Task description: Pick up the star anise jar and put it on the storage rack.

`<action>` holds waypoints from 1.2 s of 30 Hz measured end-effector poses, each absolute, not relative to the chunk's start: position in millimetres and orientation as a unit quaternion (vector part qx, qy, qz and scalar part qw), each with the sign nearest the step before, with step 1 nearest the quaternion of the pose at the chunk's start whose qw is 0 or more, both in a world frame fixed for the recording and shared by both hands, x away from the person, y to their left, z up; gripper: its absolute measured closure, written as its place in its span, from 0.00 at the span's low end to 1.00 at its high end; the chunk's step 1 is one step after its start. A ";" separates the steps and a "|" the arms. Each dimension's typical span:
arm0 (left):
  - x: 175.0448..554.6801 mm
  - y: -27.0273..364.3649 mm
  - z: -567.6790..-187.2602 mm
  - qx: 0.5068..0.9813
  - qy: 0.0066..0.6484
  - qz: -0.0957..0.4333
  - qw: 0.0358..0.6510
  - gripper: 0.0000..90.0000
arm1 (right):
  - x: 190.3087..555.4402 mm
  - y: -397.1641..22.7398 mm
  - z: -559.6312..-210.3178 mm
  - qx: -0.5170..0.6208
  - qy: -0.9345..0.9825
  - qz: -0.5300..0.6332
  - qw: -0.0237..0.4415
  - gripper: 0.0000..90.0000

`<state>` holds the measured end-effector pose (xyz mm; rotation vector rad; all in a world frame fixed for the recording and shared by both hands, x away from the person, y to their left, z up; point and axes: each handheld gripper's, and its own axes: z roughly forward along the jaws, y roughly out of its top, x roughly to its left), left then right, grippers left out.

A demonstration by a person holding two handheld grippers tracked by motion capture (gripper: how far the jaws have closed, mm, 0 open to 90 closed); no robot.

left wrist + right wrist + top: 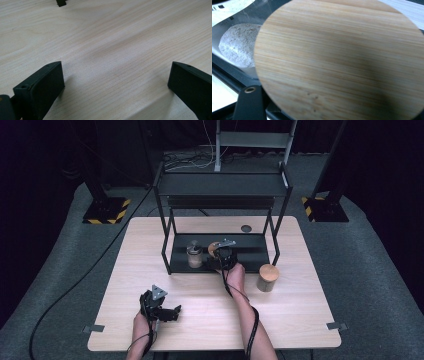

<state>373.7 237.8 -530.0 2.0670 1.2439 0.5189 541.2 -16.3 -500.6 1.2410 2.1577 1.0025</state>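
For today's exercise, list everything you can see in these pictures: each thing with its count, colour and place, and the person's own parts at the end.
Table: one, pale wood, centre.
Shelf rack: one, black metal, far half of the table.
Open jar: one, clear with pale contents, on the rack's bottom shelf.
Round lid: one, light wood, held beside the open jar.
Lidded jar: one, wooden, on the table right of the rack.
Left gripper: one, black, open above the bare table.
Right gripper: one, black, shut on the round lid.
Forearms: two, coming in from the near edge.
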 end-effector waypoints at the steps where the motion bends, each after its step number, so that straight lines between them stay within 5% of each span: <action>1: 373.6 237.8 -530.0 0.791 0.476 0.198 0.330 0.00 | 541.2 -16.2 -500.5 0.451 0.783 0.363 0.227 0.28; 11: 373.7 237.8 -530.0 0.791 0.476 0.198 0.331 0.00 | 541.5 -15.8 -499.8 0.453 0.784 0.361 0.225 0.28; 20: 373.7 237.8 -530.0 0.791 0.476 0.198 0.331 0.00 | 537.6 -16.5 -498.7 0.466 0.802 0.325 0.185 0.02; 36: 373.7 237.8 -530.0 0.791 0.476 0.198 0.331 0.00 | 468.3 -35.8 -488.4 0.427 0.818 0.337 0.187 0.00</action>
